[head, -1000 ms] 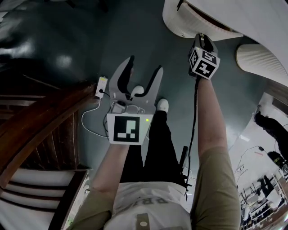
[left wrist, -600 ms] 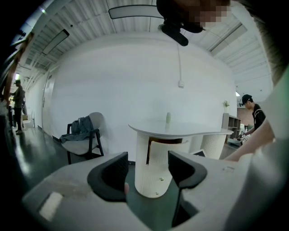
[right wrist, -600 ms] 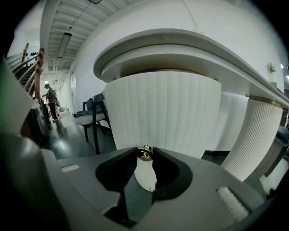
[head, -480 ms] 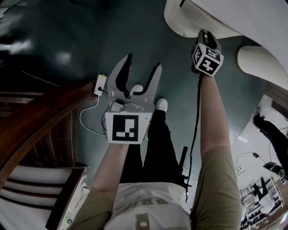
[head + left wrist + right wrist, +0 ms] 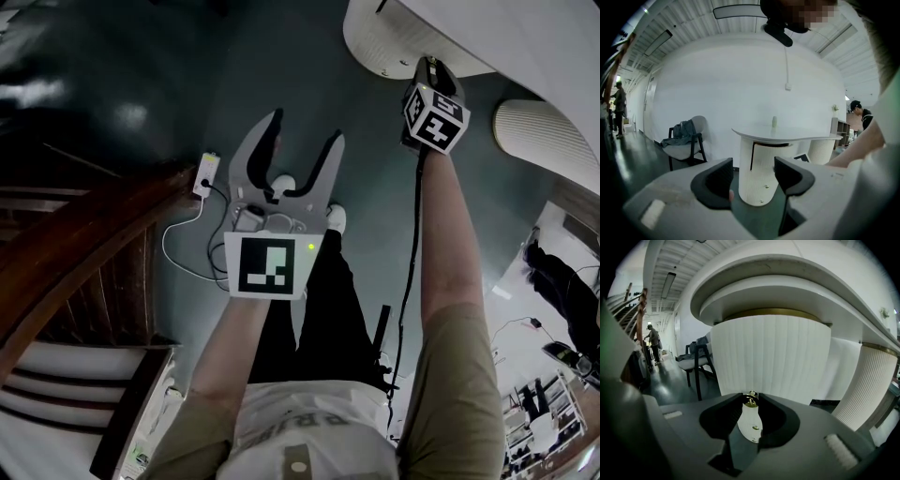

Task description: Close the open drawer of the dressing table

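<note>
Far left in head view: a dark wooden stair rail (image 5: 84,253) ran over white steps. Next to it, on the glossy dark floor (image 5: 141,56), lay a small white power strip (image 5: 204,175) w/ a white cable.

The left gripper (image 5: 305,131) hung over the floor, jaws wide apart, nothing btwn them. In left gripper view it (image 5: 752,177) pointed at the white dressing table (image 5: 787,133), which was well ahead. A dark-framed chair w/ a grey garment (image 5: 686,136) stood to the table's left.

The right gripper (image 5: 428,67) was at the white ribbed curved drawer front (image 5: 394,42). That front stuck out from under the tabletop, so the drawer was open. In right gripper view this gripper (image 5: 751,405) had its jaws nearly together. The tips pinched the small round brass knob (image 5: 750,399) on the drawer front (image 5: 773,357).

Further right stood a second white ribbed pedestal (image 5: 869,380).
</note>
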`<control>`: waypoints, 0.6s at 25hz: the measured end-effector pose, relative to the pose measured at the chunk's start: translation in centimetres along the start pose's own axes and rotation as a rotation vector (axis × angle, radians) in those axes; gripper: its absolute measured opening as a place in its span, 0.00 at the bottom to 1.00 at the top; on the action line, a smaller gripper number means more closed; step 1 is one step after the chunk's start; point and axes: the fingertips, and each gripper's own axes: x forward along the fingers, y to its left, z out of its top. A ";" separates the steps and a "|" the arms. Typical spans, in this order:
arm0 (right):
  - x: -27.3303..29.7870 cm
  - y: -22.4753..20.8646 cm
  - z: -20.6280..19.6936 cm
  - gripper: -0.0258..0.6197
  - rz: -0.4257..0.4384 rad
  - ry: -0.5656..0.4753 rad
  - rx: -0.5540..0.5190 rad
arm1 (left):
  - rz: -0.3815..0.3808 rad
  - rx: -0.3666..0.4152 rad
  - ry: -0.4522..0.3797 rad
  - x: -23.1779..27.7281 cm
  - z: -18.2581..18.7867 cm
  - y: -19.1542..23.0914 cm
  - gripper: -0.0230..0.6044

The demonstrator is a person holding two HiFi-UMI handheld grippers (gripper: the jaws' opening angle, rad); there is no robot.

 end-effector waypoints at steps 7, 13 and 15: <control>0.2 -0.2 0.7 0.21 0.003 -0.006 -0.007 | -0.001 -0.002 -0.002 0.2 0.3 0.0 0.50; 0.5 -0.7 0.9 0.21 0.008 -0.001 -0.008 | 0.006 0.003 -0.002 0.4 0.3 0.2 0.50; 0.6 -0.8 1.1 0.21 0.006 0.001 -0.007 | 0.008 0.007 -0.003 0.5 0.5 0.2 0.50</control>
